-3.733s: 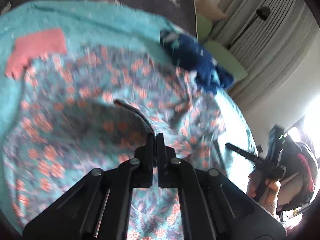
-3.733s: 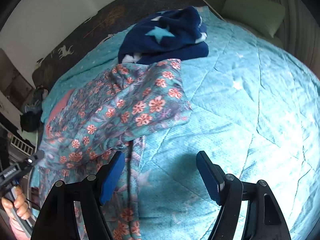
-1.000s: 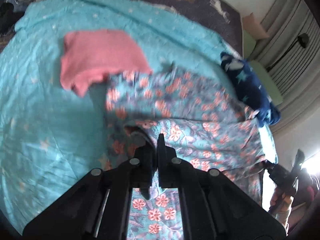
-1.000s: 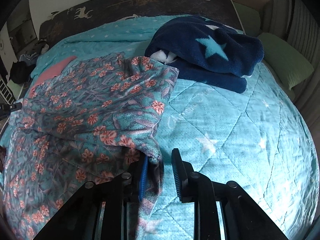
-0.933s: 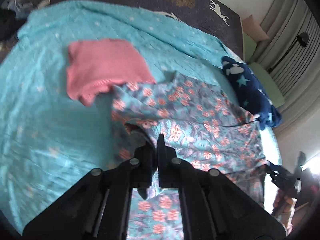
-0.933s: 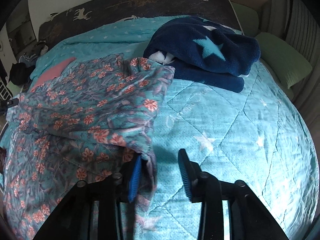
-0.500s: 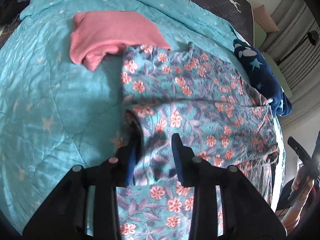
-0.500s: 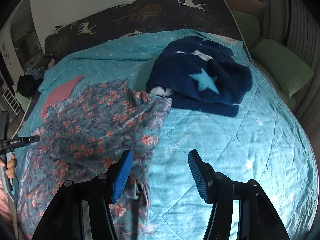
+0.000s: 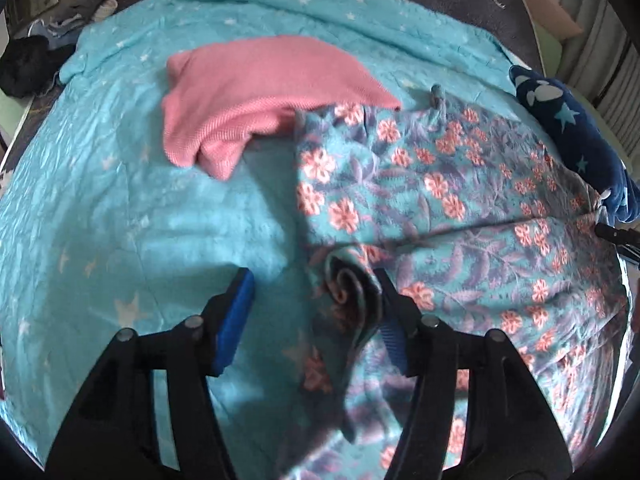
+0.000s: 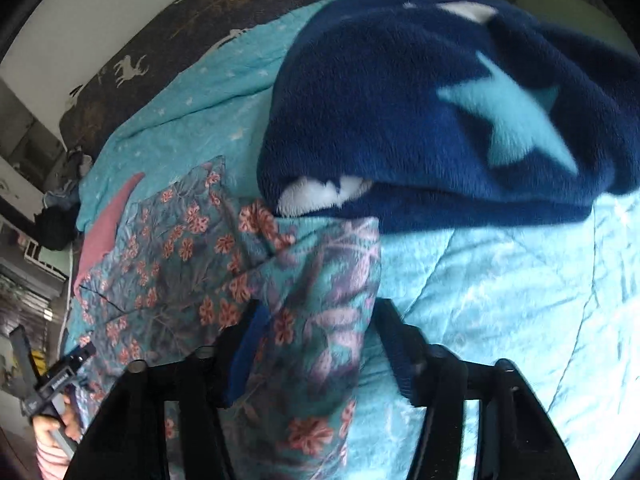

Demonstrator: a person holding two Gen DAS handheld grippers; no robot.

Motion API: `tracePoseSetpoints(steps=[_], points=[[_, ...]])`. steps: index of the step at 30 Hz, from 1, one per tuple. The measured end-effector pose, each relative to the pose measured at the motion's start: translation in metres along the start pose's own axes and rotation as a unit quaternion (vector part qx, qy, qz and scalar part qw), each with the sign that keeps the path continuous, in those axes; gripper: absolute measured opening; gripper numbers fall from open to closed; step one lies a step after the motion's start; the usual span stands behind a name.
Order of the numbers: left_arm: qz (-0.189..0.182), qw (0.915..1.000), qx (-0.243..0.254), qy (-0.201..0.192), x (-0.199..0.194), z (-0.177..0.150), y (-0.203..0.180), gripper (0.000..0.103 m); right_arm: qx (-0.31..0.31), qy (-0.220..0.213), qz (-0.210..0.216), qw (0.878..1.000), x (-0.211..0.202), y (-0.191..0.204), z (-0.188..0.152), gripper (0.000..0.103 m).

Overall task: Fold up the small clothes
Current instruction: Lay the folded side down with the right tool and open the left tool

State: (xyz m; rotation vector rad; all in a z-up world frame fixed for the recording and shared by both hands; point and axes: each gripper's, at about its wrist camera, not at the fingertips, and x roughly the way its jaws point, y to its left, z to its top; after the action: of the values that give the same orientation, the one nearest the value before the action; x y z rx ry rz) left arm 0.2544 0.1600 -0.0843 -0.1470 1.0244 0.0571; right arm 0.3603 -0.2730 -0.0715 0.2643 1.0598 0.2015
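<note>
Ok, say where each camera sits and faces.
Left wrist: on left gripper, angled down at floral garment and pink cloth; own fingers show, jaws just opened, rolled hem between.
Right wrist: on right gripper, angled down at garment's other end and navy blanket; own open fingers astride cloth; left hand too.
Shared: garment, pink cloth, blanket.

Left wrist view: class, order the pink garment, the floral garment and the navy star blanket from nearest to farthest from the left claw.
1. Floral garment: its rolled edge lies between the left claw's open fingers.
2. Pink garment: beyond, up and left, on the turquoise bedspread.
3. Navy star blanket: farthest, at the far right edge.
</note>
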Motion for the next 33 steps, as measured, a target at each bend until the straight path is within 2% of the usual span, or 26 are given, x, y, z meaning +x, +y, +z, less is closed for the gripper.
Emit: tracePoseSetpoints(steps=[2, 3, 5, 9, 10, 15, 16, 17, 19, 20, 22, 24, 25, 27, 28, 30, 32, 33], points=[[-0.015, 0.9997, -0.017, -0.003, -0.005, 0.004, 0.002, 0.051, 0.007, -0.008, 0.008, 1.000, -0.004, -0.003, 0.001, 0.007], [-0.038, 0.9989, -0.028, -0.008, -0.010, 0.005, 0.004, 0.040, 0.013, -0.016, 0.013, 1.000, -0.007, -0.006, 0.001, 0.007], [-0.088, 0.9945, -0.052, -0.022, -0.023, 0.008, 0.008, 0.039, 0.015, -0.028, 0.025, 0.999, -0.013, -0.008, -0.001, 0.009], [-0.129, 0.9874, -0.078, -0.048, -0.038, 0.017, 0.018, 0.039, 0.019, -0.010, 0.023, 1.000, -0.008, -0.017, -0.005, 0.019], [-0.131, 0.9870, -0.080, -0.046, -0.038, 0.019, 0.020, 0.039, 0.024, -0.010, 0.027, 0.999, -0.008, -0.020, -0.006, 0.021], [-0.106, 0.9923, -0.063, 0.014, -0.012, 0.014, 0.011, 0.039, 0.042, -0.012, 0.043, 0.998, -0.011, -0.028, -0.007, 0.030], [-0.106, 0.9924, -0.059, 0.020, -0.009, 0.013, 0.008, 0.026, 0.039, -0.011, 0.041, 0.998, -0.011, -0.027, -0.007, 0.031], [-0.102, 0.9930, -0.059, 0.013, -0.010, 0.011, 0.005, 0.008, 0.035, -0.010, 0.038, 0.999, -0.011, -0.025, -0.006, 0.032], [-0.111, 0.9905, -0.078, -0.020, -0.023, 0.011, 0.006, 0.009, 0.031, -0.010, 0.033, 0.999, -0.009, -0.021, -0.006, 0.033], [-0.129, 0.9863, -0.087, -0.055, -0.036, 0.012, 0.008, 0.009, 0.029, -0.011, 0.032, 0.999, -0.009, -0.020, -0.005, 0.033], [-0.139, 0.9824, -0.083, -0.093, -0.050, 0.016, 0.012, 0.009, 0.028, -0.012, 0.030, 0.999, -0.006, -0.017, -0.004, 0.033], [-0.121, 0.9837, -0.075, -0.109, -0.054, 0.021, 0.017, 0.009, 0.034, -0.013, 0.034, 0.999, -0.005, -0.018, -0.004, 0.036], [-0.095, 0.9857, -0.072, -0.118, -0.054, 0.021, 0.020, 0.009, 0.035, -0.015, 0.037, 0.999, -0.005, -0.018, -0.004, 0.037], [-0.054, 0.9880, -0.075, -0.124, -0.049, 0.022, 0.027, 0.010, 0.035, -0.017, 0.038, 0.999, -0.006, -0.019, -0.005, 0.039], [-0.047, 0.9882, -0.082, -0.121, -0.047, 0.020, 0.034, 0.010, 0.035, -0.016, 0.038, 0.999, -0.006, -0.019, -0.006, 0.039], [-0.063, 0.9866, -0.111, -0.101, -0.043, 0.015, 0.047, 0.010, 0.036, -0.016, 0.039, 0.998, -0.006, -0.021, -0.006, 0.039], [-0.082, 0.9859, -0.116, -0.089, -0.046, 0.007, 0.048, 0.018, 0.038, -0.016, 0.038, 0.998, -0.009, -0.023, -0.006, 0.040], [-0.084, 0.9870, -0.107, -0.085, -0.049, 0.003, 0.044, 0.029, 0.040, -0.016, 0.037, 0.998, -0.011, -0.023, -0.007, 0.040]])
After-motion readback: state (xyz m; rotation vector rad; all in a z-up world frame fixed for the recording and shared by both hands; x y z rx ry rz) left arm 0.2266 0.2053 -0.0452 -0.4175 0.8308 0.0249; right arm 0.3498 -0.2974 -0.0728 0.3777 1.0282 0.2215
